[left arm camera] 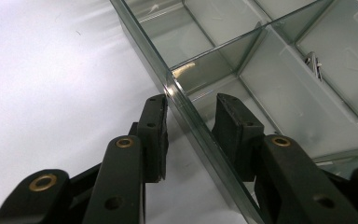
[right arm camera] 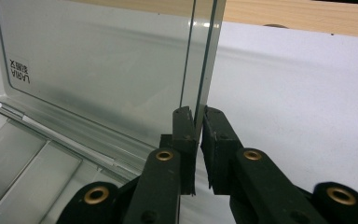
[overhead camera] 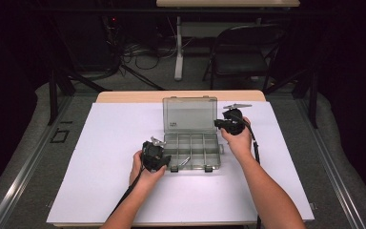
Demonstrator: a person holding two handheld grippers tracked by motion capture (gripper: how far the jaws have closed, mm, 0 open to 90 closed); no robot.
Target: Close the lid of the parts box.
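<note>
Two tools, right tool (right arm camera: 198,122) pinching lid (right arm camera: 98,70), left tool (left arm camera: 191,121) astride box wall (left arm camera: 186,107)

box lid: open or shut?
Open. The lid stands upright behind the box's tray; the right gripper pinches its side edge.

The left gripper (left arm camera: 191,126) straddles the near left wall of a clear plastic compartment box (left arm camera: 200,135): one black jaw stands outside on the white table surface (left arm camera: 51,79), the other inside the box. The wall runs between the pads with a gap on each side. Beyond the jaws, clear dividers split the box into compartments. A small pale scrap (left arm camera: 182,71) lies in one, and a small metal piece (left arm camera: 313,63) rests farther right against a divider.
</note>
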